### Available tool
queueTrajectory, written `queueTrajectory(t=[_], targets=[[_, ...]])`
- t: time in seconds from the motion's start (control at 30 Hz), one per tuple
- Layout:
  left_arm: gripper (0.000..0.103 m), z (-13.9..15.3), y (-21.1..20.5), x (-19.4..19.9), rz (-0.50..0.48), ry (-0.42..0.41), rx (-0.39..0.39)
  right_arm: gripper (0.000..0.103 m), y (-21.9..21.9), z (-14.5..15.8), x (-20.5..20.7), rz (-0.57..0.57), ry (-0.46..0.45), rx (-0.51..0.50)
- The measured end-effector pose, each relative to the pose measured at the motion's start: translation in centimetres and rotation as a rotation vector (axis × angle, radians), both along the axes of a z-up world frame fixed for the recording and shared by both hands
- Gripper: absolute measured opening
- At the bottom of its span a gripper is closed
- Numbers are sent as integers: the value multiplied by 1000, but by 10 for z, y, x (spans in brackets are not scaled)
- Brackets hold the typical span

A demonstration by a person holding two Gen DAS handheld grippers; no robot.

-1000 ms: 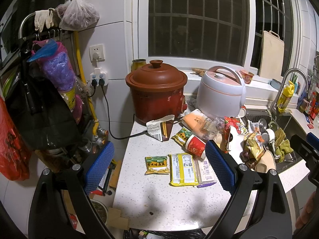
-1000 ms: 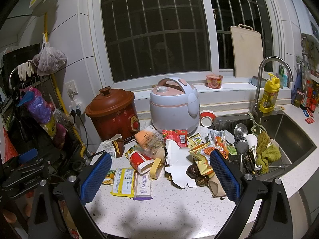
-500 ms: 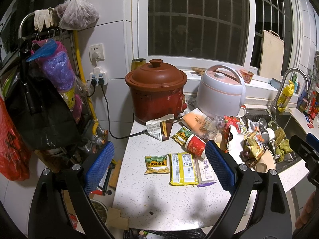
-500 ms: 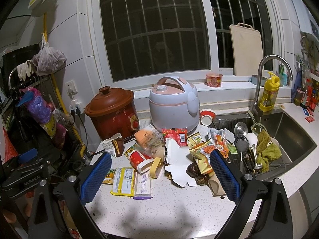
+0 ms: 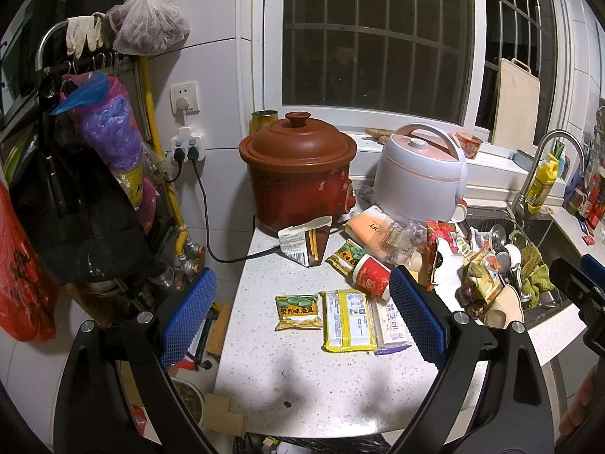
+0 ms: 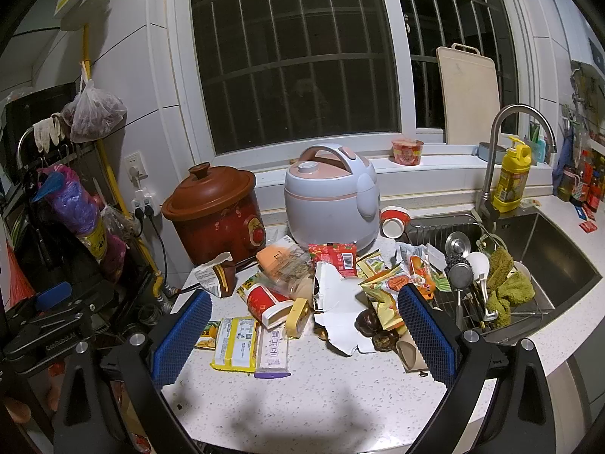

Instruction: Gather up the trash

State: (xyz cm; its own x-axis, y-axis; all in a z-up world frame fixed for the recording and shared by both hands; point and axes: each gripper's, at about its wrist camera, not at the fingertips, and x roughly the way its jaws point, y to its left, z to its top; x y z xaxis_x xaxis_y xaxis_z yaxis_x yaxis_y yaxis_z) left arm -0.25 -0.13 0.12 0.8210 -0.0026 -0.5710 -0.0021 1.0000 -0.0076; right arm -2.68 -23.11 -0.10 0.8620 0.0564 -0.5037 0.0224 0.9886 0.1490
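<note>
Both the left gripper [image 5: 302, 317] and right gripper [image 6: 302, 335] hang over the surface's [image 6: 321, 397] front edge, fingers spread wide, empty. Wrappers [image 6: 234, 344] and a cup [image 6: 266, 300] litter its middle.

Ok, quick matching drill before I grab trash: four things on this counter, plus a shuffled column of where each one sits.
1. yellow packet
2. red paper cup
3. brown clay pot
4. yellow bottle

a. by the faucet, behind the sink
b. back left, near the wall sockets
c. on its side amid the wrappers
d. flat, between the green snack bag and the white packet

Pairs: 1-d, 2-c, 3-b, 4-a
</note>
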Motion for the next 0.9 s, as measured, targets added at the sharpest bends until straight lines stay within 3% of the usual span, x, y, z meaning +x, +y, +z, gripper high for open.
queueTrajectory(t=[0.73,0.87,0.9], targets=[[90,15,3,5,1,5,1,98,-2,0,-2,-3,1,0],[90,-15,2,5,10,67,7,98,-4,-11,0,-12,17,-3],[90,-35,-2,5,13,107,10,98,-10,-15,1,-18,30,-6]])
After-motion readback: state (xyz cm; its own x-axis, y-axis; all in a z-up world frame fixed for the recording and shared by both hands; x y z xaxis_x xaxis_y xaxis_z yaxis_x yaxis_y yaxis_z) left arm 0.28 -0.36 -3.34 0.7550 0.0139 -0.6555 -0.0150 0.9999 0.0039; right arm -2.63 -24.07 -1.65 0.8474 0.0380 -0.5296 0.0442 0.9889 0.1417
